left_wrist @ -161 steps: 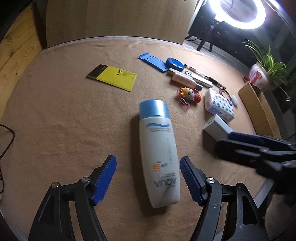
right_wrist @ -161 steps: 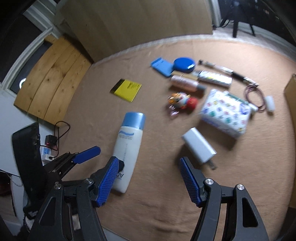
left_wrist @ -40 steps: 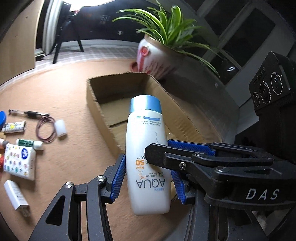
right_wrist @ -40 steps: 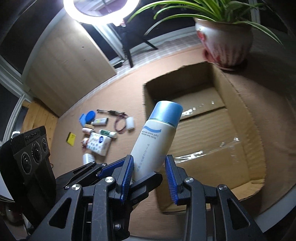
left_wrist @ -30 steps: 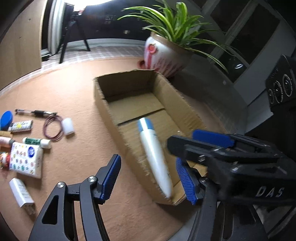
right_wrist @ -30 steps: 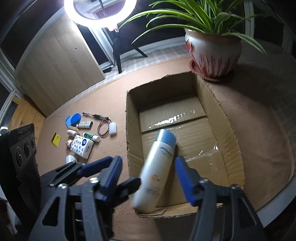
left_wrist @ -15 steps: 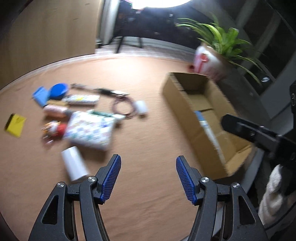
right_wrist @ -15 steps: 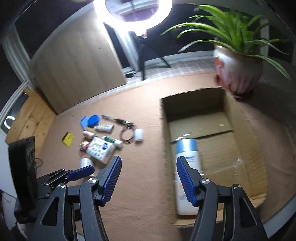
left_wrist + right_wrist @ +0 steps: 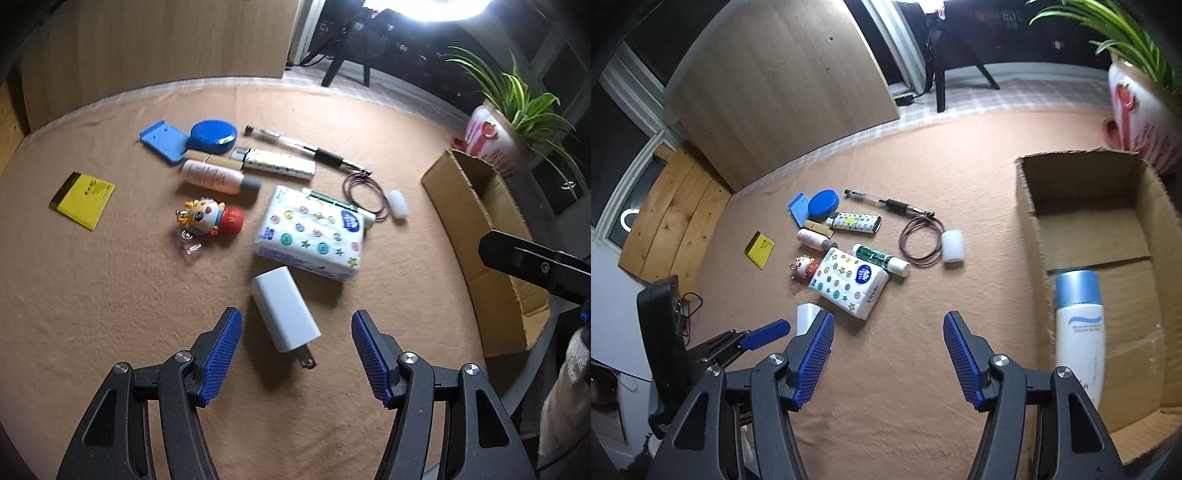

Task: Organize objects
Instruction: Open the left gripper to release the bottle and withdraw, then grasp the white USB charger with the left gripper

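Hovering with jaws spread, left gripper (image 9: 295, 347) straddles the white rectangular plug-in charger (image 9: 285, 314), lined up to pinch it for the open brown cardboard box (image 9: 1027, 206); right gripper (image 9: 888, 349) also spread, empty.

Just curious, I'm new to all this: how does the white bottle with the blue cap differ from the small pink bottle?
The sunscreen bottle lies inside the cardboard box; the pink bottle lies out on the tan cloth among other items. The sunscreen bottle is white with a light blue cap; the pink bottle has a dark grey cap. The sunscreen bottle looks clearly larger. Both lie on their sides.
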A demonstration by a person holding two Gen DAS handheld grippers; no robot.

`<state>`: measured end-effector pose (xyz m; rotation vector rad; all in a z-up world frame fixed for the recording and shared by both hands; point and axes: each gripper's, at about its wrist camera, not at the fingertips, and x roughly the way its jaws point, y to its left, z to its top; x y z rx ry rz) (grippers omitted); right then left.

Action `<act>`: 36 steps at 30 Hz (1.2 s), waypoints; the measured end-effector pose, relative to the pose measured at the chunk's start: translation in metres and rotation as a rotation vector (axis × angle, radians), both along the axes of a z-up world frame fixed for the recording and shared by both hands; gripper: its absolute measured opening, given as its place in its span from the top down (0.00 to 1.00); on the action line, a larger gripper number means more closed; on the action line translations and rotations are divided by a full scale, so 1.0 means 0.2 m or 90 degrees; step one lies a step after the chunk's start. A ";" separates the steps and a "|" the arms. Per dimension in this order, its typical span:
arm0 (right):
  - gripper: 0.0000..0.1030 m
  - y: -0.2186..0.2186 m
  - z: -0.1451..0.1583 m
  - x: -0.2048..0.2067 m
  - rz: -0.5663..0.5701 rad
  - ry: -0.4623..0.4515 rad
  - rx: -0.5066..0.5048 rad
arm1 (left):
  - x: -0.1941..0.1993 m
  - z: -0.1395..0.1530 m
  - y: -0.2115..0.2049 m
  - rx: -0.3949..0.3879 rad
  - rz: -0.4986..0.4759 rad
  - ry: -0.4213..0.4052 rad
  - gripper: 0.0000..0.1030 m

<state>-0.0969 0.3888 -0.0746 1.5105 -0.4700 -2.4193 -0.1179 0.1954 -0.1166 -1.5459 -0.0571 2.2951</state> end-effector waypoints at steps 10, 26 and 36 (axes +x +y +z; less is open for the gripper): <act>0.59 -0.07 -0.10 -0.05 0.010 -0.045 -0.049 | -0.07 -0.09 -0.02 0.005 0.002 -0.028 0.37; 0.63 -0.24 -0.19 -0.09 0.042 -0.081 -0.068 | -0.09 -0.10 -0.16 0.035 0.012 -0.034 0.41; 0.66 -0.38 -0.25 -0.14 0.072 -0.109 -0.091 | -0.05 -0.12 -0.21 0.064 0.003 -0.045 0.41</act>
